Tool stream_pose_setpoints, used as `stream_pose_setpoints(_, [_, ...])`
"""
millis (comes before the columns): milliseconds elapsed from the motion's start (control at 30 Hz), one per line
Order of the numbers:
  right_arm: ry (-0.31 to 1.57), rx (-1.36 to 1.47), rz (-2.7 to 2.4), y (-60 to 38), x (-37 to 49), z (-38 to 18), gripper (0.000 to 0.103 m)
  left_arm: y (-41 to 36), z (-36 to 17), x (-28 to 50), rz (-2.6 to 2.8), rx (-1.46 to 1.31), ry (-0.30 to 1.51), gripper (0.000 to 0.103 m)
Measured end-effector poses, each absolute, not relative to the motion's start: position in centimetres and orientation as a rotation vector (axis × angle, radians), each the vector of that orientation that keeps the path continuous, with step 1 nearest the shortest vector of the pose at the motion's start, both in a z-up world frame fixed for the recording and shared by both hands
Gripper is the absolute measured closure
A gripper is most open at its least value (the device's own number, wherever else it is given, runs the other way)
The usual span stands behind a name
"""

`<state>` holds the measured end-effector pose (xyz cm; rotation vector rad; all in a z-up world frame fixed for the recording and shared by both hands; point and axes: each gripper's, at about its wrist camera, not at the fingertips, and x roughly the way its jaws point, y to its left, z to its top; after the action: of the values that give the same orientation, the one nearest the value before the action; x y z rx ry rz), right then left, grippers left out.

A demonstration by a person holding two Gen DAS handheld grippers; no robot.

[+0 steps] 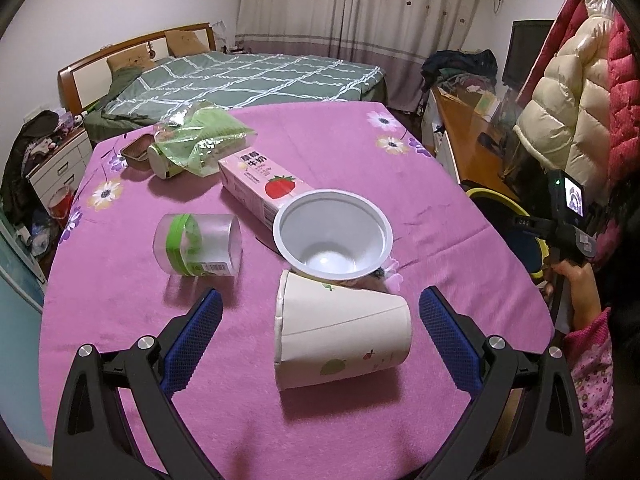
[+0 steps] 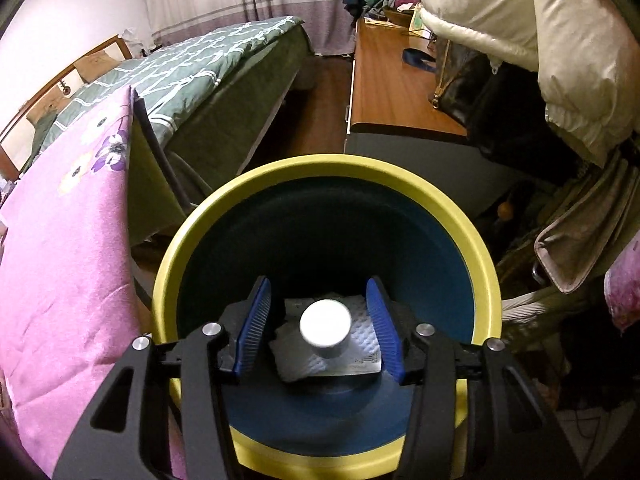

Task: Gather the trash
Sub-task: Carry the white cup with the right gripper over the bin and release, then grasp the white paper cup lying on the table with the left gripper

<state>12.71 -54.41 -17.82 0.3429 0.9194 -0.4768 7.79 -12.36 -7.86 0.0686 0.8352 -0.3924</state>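
Observation:
In the left wrist view my left gripper (image 1: 320,312) is open, its blue pads either side of a white paper cup (image 1: 340,336) lying on its side on the pink tablecloth (image 1: 120,320). Behind it are a white plastic bowl (image 1: 332,234), a pink strawberry milk carton (image 1: 260,184), a clear container with a green band (image 1: 198,244), and a green plastic bag over a can (image 1: 200,136). In the right wrist view my right gripper (image 2: 322,316) is open over the yellow-rimmed blue bin (image 2: 324,172). A small white cylinder (image 2: 325,326) and white packaging (image 2: 360,352) are in the bin below it.
A brown tray (image 1: 136,154) sits at the table's far left. The bin stands by the table's right side (image 1: 496,200). A bed (image 1: 240,76) lies beyond, a wooden desk (image 2: 384,80) and hanging coats (image 1: 572,112) at the right.

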Motion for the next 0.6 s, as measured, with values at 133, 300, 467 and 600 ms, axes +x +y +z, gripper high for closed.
stream_pose_setpoints(133, [0.915, 0.347, -0.468, -54.2, 12.6, -17.6, 0.055, -13.0, -8.6, 7.8, -0.395, 0.086, 0.862, 0.006])
stream_pose_setpoints(300, [0.906, 0.349, -0.458, -53.9, 12.6, -17.2, 0.055, -13.9, -9.6, 7.7, -0.403, 0.115, 0.883, 0.006])
stream_pose_setpoints(467, [0.901, 0.349, -0.45, -53.6, 12.6, -16.9, 0.055, -14.5, -10.5, 8.1, -0.406, 0.133, 0.904, 0.006])
stream_pose_setpoints(600, [0.9, 0.348, -0.442, -53.6, 12.7, -16.9, 0.055, -14.8, -11.3, 8.7, -0.394, 0.158, 0.916, 0.006])
